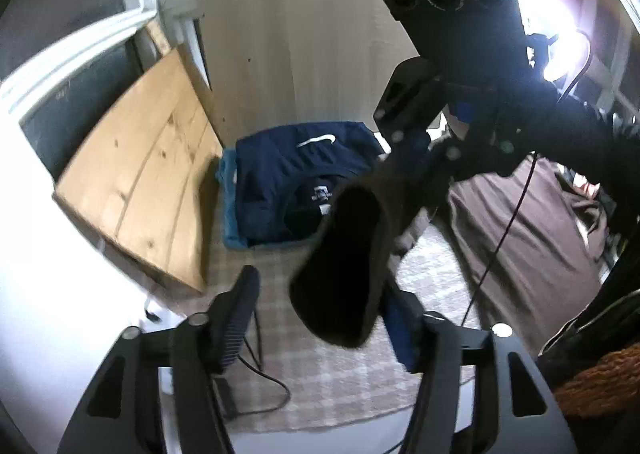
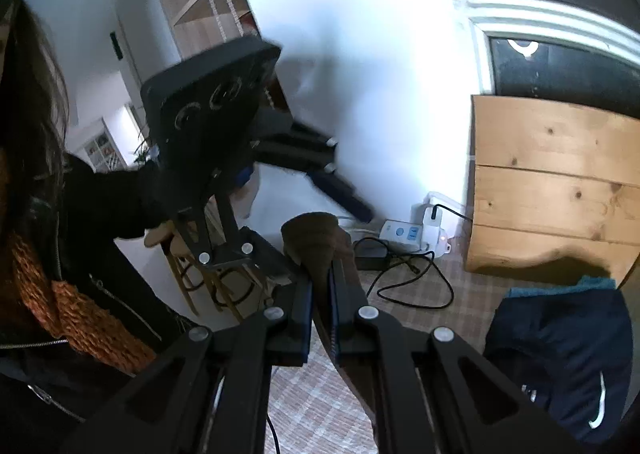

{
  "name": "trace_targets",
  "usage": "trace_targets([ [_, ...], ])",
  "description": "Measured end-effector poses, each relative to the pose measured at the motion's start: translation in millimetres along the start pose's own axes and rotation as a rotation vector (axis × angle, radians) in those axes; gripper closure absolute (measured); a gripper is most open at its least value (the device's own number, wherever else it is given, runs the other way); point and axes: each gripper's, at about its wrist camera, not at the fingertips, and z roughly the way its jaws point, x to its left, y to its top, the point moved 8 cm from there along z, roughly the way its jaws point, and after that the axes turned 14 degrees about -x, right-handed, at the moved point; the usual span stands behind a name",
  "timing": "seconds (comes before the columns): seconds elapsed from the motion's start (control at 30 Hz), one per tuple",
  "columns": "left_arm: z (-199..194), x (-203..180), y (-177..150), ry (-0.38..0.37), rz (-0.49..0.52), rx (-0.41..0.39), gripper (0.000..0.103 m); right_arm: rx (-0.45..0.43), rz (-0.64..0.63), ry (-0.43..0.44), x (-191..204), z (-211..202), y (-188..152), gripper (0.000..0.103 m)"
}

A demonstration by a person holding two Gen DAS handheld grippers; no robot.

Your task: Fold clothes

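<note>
Brown garment [image 2: 320, 250], perhaps a sock or a sleeve end, hangs in the air at the middle of both views, above the checked rug [image 1: 332, 386]. The right claw [image 2: 320, 294] is pressed together on it, the cloth running up between its blue-lined pads and bulging out beyond their tips. In the left wrist view the same cloth shows as a dark tube with its open mouth towards the lens, its long axis slanting from lower centre to the upper right, where the right claw grips it. The left claw [image 1: 324, 318] stands spread, one finger to each side of the tube's lower end, not pressing it as far as I can see; it is the nearer one to that free end, so it seems best placed to take it.

Folded navy shirt [image 1: 296, 174] lies on a blue towel [image 1: 230, 206] on the rug at frame centre, beyond the hanging cloth, beside a leaning wooden board [image 1: 148, 182].

Motion blur smears the brown cloth, so its kind and full length are unclear; its lower part is cut off behind the right claw's fingers.
</note>
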Motion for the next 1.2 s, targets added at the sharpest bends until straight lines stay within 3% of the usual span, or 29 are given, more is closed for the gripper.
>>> trace_targets([
  [0.13,7,-9,3,-0.101,0.015,0.018,0.044,0.022,-0.056,0.006,9,5,-1,0.096],
  [0.2,11,-10,1,-0.143,0.009,0.031,0.050,0.032,-0.078,-0.001,11,6,-3,0.096],
  [0.27,13,-10,-2,-0.180,-0.028,0.045,0.095,0.039,-0.093,-0.058,1,7,-2,0.096],
  [0.3,15,-8,-4,-0.198,-0.055,0.050,0.100,0.047,-0.095,-0.101,-6,7,-2,0.092],
  [0.33,18,-4,-5,-0.185,-0.071,0.049,0.100,0.065,-0.090,-0.165,-18,5,-3,0.079],
  [0.4,23,11,-8,-0.133,-0.106,0.055,0.100,0.103,-0.057,-0.312,-49,-10,-8,0.063],
  [0.53,29,49,-19,-0.014,-0.177,0.072,0.100,0.104,0.071,-0.568,-102,-74,-33,0.063],
  [0.67,35,63,-32,0.032,-0.196,0.102,0.100,0.193,0.168,-0.821,-137,-139,-94,0.063],
  [0.87,47,58,-36,0.044,-0.169,0.146,0.100,0.367,0.236,-0.830,-137,-153,-180,0.063],
  [0.97,47,58,-34,0.060,-0.160,0.152,0.100,0.396,0.297,-0.811,-141,-152,-212,0.063],
  [1.13,46,54,-34,0.077,-0.130,0.169,0.100,0.439,0.341,-0.905,-172,-161,-238,0.063],
  [1.2,45,52,-34,0.078,-0.119,0.174,0.100,0.408,0.388,-0.957,-183,-180,-237,0.063],
])
